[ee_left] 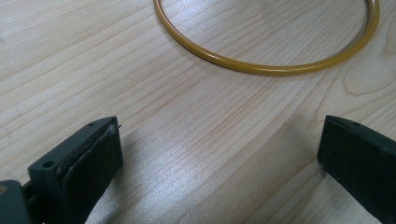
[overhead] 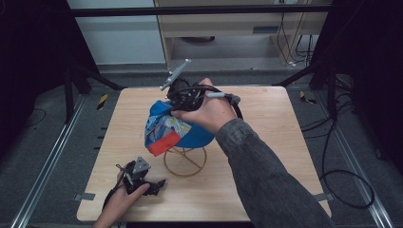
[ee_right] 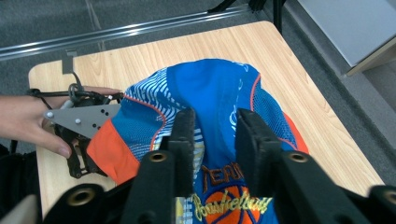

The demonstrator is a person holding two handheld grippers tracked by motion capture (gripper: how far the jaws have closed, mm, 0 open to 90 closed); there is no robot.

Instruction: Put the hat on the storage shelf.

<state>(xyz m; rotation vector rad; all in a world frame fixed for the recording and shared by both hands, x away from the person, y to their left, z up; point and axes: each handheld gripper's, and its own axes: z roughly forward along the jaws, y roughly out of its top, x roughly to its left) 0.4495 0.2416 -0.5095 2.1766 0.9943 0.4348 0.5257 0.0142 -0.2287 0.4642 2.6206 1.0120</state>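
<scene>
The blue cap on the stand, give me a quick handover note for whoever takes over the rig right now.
Right gripper: fingers partly apart over the crown of the blue cap; whether they still pinch the fabric is unclear.
Left gripper: open, nothing between its fingers, low over the table beside the stand's yellow ring base.
Done: cap is draped on the wire stand, orange brim toward the left gripper.
Left: draw the right gripper clear and check the cap sits steady.

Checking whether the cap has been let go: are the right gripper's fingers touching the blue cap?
Cannot tell. In the right gripper view the right gripper hangs over the blue cap with its fingers parted, but neither contact nor a gap shows plainly.
</scene>
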